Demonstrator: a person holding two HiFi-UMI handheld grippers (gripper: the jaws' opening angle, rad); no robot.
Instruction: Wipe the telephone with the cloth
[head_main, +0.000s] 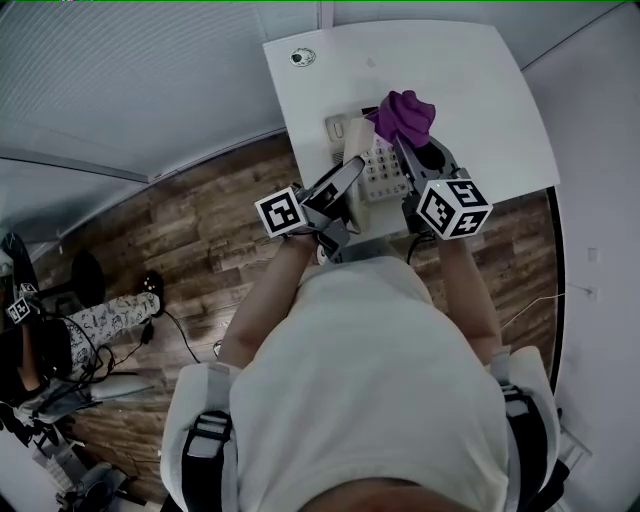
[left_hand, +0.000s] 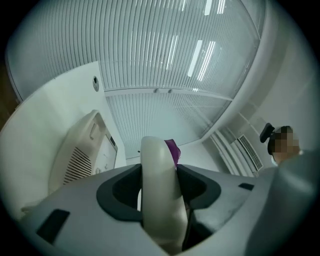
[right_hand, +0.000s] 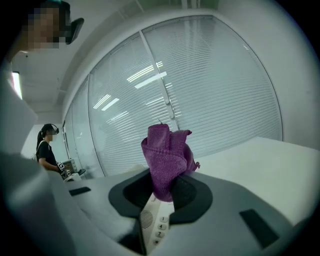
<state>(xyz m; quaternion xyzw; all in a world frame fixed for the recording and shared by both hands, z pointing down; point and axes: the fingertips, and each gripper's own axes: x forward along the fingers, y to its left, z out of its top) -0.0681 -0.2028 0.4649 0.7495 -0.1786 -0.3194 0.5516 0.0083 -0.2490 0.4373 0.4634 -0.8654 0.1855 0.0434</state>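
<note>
The telephone (head_main: 381, 168) sat on the table (head_main: 480, 90) by its near edge, the handset (left_hand: 159, 182) above its left side and the cloth (head_main: 403, 115) over its far end.

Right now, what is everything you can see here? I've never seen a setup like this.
table: one, white, ahead of the person
phone base: one, beige, on the table
handset: one, cream, in the left gripper, beside the base
cloth: one, purple, bunched in the right gripper, over the base
round cap: one, dark and pale, table's far left corner
floor: one, brown wood planks, left of the table
blinds: grey, behind the table; count unclear
bystander: one, patterned trousers, far left
left gripper: one, grey, shut on the handset
right gripper: one, grey, shut on the cloth
</note>
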